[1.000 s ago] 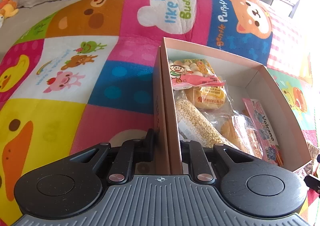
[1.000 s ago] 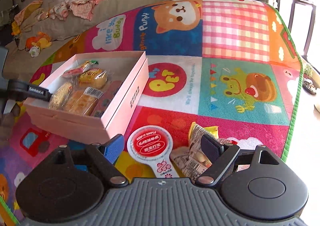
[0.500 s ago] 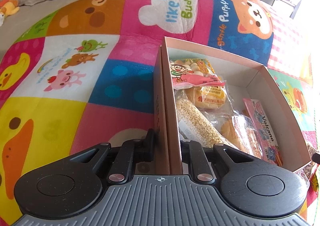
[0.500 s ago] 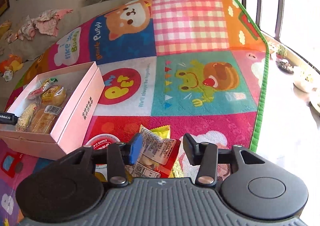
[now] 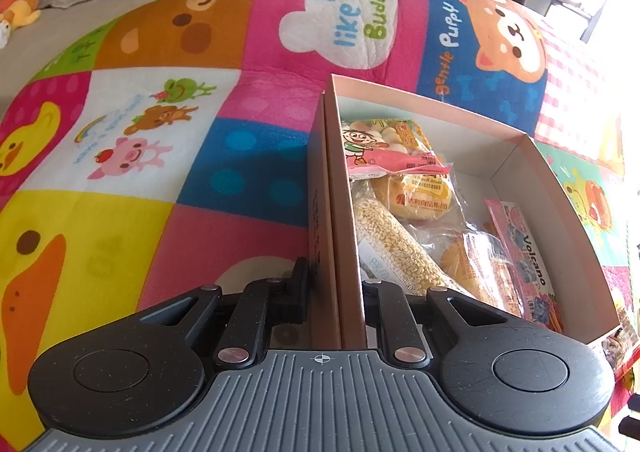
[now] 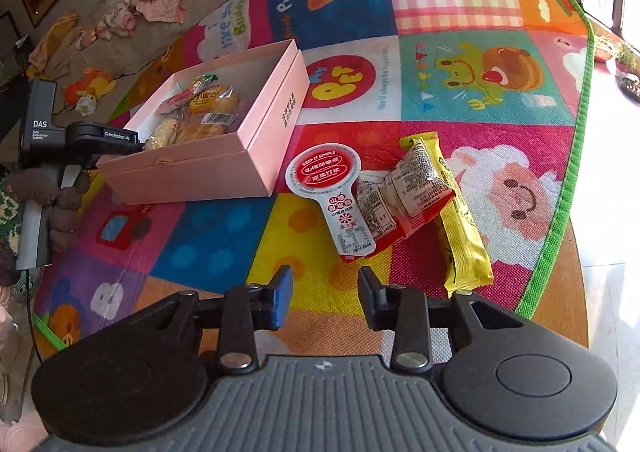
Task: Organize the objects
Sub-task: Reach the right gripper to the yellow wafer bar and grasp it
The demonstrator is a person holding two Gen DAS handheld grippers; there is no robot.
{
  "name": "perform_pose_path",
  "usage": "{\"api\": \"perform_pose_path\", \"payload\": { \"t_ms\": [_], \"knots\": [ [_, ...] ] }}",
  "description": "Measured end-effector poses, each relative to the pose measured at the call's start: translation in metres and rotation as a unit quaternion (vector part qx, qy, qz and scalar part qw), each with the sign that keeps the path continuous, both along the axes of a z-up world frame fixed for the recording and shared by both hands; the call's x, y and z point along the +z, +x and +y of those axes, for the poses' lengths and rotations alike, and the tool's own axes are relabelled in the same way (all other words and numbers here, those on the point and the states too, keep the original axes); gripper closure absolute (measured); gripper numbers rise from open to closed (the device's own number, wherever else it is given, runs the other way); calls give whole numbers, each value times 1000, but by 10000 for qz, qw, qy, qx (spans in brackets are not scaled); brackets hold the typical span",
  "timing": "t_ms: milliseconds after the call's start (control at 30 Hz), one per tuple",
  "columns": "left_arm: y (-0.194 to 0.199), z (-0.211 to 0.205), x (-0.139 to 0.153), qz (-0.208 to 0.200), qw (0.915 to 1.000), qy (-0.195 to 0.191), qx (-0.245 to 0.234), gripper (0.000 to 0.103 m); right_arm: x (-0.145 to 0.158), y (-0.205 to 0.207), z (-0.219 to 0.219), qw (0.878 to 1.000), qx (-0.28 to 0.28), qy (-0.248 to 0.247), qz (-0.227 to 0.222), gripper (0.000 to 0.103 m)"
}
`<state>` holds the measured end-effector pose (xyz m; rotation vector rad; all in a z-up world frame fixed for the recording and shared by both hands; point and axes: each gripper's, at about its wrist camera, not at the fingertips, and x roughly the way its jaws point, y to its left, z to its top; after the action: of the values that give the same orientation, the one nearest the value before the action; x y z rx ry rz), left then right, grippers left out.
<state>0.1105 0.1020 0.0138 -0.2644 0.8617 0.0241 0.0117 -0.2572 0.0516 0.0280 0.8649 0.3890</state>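
Note:
My left gripper point(image 5: 335, 292) is shut on the near wall of a pink box point(image 5: 340, 236); it also shows at the box's left end in the right wrist view point(image 6: 138, 145). The box point(image 6: 256, 131) holds several snack packets point(image 5: 404, 187). My right gripper point(image 6: 325, 296) is open and empty, raised above the mat. Just beyond it lie a white and red lollipop-shaped packet point(image 6: 334, 187), a clear and red snack bag point(image 6: 404, 191) and a yellow bar wrapper point(image 6: 460, 228).
A colourful patchwork play mat point(image 6: 452, 63) covers the round table, whose wooden rim point(image 6: 572, 292) shows at the right. A grey sofa with clothes point(image 6: 160, 3) and a plush toy point(image 6: 88, 91) lies behind the box.
My right gripper has pulled back and up from the loose snacks with its jaws still open and empty; the snacks now lie further ahead. The left gripper keeps its hold on the box.

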Motion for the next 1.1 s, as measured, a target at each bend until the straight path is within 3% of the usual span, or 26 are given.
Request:
{"api": "perform_pose_path", "payload": {
  "t_ms": [100, 233, 300, 367, 433, 500, 567, 733, 900, 1067, 1100],
  "knots": [
    [0, 0, -1, -9, 10000, -13, 8, 85, 10, -10, 12, 9956, 71, -626, -687, 56],
    [0, 0, -1, -9, 10000, -15, -4, 85, 7, -5, 27, 9841, 227, -1307, -1181, 49],
    [0, 0, 0, -6, 10000, -14, -9, 85, 4, 3, 32, 9746, 182, -1657, -1497, 27],
    [0, 0, 0, -9, 10000, -17, -8, 85, 8, 18, 27, 9745, 25, -1585, -1589, 25],
    [0, 0, 0, -9, 10000, -18, -7, 85, 15, 38, 15, 9827, -235, -1176, -1414, 28],
    [0, 0, 0, -10, 10000, -19, -12, 85, 17, 59, 0, 9882, -529, -854, -1158, 54],
    [0, 0, 0, -13, 10000, -26, -23, 85, 15, 76, -13, 9905, -848, -641, -868, 61],
    [0, 0, -1, -20, 10000, -31, -26, 85, -4, 90, -46, 9893, -1374, -316, -388, 61],
    [-1, 0, -1, -19, 10000, -40, -29, 85, -18, 79, -58, 9945, -1042, 67, 56, 61],
    [-1, 1, -1, -3, 10000, -39, -30, 85, -26, 59, -42, 9957, -802, -452, -78, 62],
    [0, 2, 0, 3, 10000, -42, -26, 85, -25, 57, -43, 9946, -894, -519, -77, 68]
  ]
}}
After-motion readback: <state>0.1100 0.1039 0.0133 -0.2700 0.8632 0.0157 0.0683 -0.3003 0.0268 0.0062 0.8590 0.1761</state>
